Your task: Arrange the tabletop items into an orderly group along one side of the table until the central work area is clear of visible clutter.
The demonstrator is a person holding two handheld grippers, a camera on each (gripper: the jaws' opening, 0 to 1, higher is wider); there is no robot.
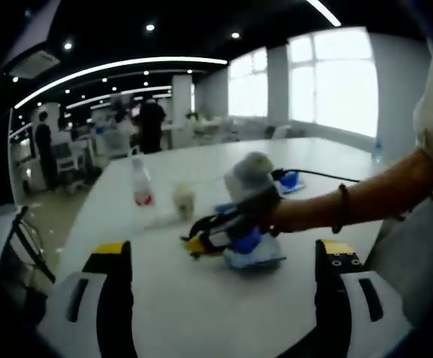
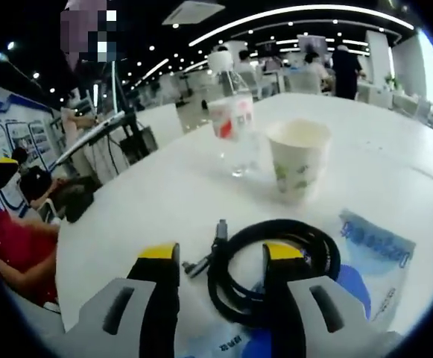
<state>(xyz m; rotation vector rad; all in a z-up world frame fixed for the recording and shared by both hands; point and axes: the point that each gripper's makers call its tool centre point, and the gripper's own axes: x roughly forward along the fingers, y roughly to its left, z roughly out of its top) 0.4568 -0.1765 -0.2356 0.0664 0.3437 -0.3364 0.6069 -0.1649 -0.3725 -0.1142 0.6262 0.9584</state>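
Low over the white table (image 2: 149,194), my right gripper (image 2: 220,253) is open around one side of a coiled black cable (image 2: 309,239): its right jaw stands inside the loop, its left jaw outside. The coil lies partly on a blue-and-white packet (image 2: 376,246). Beyond stand a paper cup (image 2: 298,160) and a clear water bottle (image 2: 231,119) with a red label. In the left gripper view, my left gripper (image 1: 223,250) hangs wide open and empty above the table's near edge. It faces the right gripper (image 1: 216,233), held by a hand over the packet (image 1: 257,257), with the cup (image 1: 184,200) and bottle (image 1: 141,183) behind.
A small blue item (image 1: 289,179) and a dark cord lie farther back on the table (image 1: 201,313). A black chair (image 1: 22,239) stands off its left edge. A seated person in red (image 2: 15,253) is beside the table, and people stand in the background.
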